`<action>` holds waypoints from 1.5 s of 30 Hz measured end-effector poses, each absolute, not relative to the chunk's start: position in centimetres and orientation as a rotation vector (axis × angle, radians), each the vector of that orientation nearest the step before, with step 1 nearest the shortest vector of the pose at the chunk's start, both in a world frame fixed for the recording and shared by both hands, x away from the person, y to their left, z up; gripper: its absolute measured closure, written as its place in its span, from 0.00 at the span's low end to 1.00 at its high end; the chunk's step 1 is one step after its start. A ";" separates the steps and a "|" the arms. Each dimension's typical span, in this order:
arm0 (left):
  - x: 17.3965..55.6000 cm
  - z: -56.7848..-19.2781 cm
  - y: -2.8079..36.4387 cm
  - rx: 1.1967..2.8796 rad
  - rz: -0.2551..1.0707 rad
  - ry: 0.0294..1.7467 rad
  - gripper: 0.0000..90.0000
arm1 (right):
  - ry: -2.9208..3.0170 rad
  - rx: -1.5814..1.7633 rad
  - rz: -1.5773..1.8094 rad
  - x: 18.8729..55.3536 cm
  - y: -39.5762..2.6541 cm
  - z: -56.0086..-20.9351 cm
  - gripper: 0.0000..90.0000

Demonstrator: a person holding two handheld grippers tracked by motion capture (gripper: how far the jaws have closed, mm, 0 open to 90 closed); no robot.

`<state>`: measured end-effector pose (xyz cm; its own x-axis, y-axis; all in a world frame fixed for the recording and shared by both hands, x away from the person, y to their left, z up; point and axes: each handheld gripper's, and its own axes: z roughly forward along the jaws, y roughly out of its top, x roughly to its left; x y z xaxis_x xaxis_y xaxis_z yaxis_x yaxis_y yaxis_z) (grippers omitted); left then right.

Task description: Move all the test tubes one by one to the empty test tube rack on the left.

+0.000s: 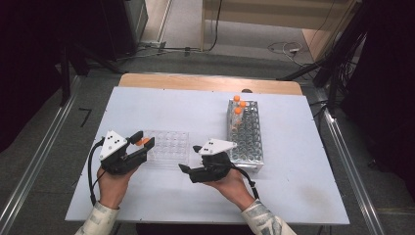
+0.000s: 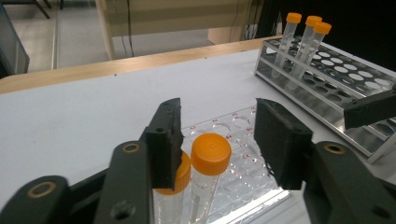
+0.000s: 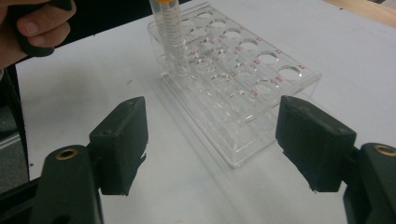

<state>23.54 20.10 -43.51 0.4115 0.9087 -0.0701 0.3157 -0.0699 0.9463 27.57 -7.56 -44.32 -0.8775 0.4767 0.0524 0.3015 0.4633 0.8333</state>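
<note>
- The left tongs (image 1: pixel 142 138) hung over the near left corner of the clear rack (image 1: pixel 169 147) on the counter (image 1: pixel 161 103), their jaws spread and pressing on nothing.
- In the left gripper view, two orange-capped tubes (image 2: pixel 208 172) stood upright in the clear rack's (image 2: pixel 238 163) near holes; one sat between the spread jaws with a gap to the right pad, the other showed partly behind the left pad.
- The right tongs (image 1: pixel 188 159) lay just right of the clear rack, jaws wide apart and empty.
- In the right gripper view, the clear rack (image 3: pixel 243 93) stood ahead of those jaws, with a tube (image 3: pixel 172 37) upright at its far left corner.
- A metal rack (image 1: pixel 245 134) stood to the right, with three orange-capped tubes (image 1: pixel 239 105) at its far end.
</note>
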 end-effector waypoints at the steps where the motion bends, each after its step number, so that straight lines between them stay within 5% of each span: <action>1: 23.5 -43.5 20.1 1.615 0.706 1.100 0.50 | 2.517 0.681 1.380 27.6 -7.7 -44.3 0.27; 17: 22.4 -42.4 19.0 1.596 0.695 1.105 0.22 | 2.369 0.818 1.380 29.4 -12.8 -42.0 0.27; 33: 21.3 -42.3 20.0 1.575 0.698 1.116 0.20 | 2.237 0.957 1.335 33.1 -16.9 -40.8 0.30; 45: 21.1 -42.3 20.3 1.560 0.699 1.119 0.20 | 2.160 1.050 1.246 36.6 -18.6 -41.8 0.43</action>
